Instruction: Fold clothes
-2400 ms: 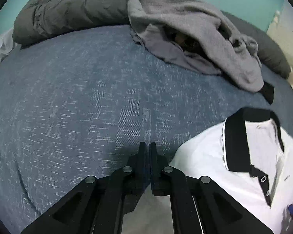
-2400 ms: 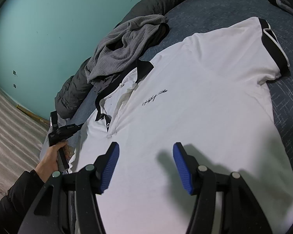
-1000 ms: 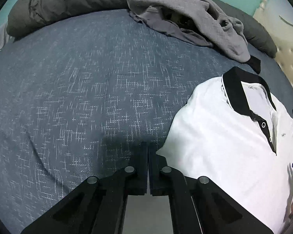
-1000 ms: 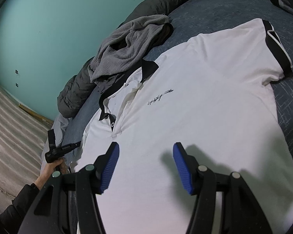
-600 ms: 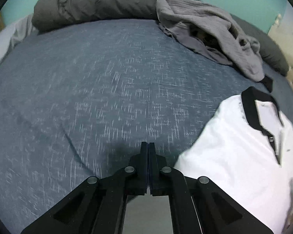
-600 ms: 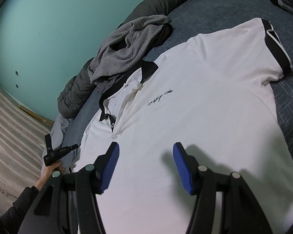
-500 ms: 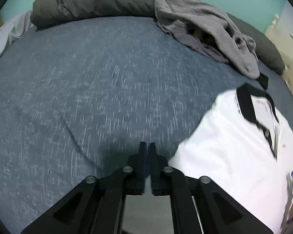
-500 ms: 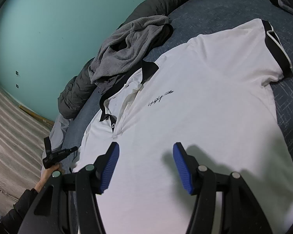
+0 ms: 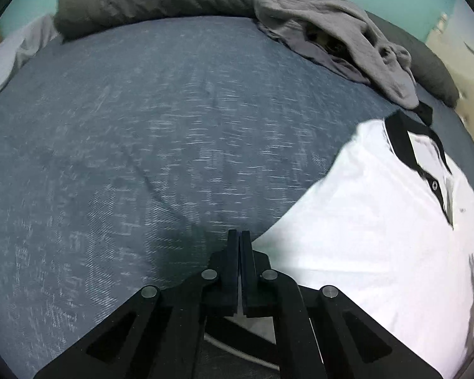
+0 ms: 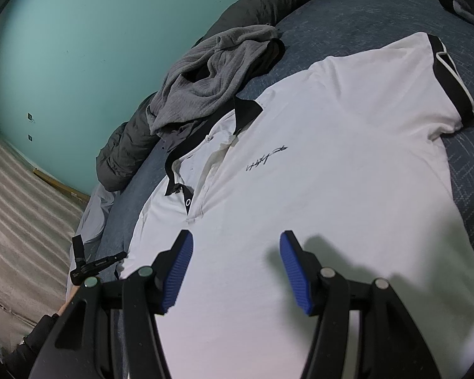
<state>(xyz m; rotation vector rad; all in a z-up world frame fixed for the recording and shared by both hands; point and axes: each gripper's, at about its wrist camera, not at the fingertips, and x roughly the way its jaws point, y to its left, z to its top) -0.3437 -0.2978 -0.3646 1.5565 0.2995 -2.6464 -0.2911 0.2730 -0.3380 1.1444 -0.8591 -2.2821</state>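
Lying flat for folding, the shirt (image 10: 331,189) waits; left gripper (image 9: 239,243) clenched empty, right gripper (image 10: 237,271) released above it.

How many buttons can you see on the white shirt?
1: a button low on the black placket of the white shirt, just below the collar. More may hide under the folded collar.
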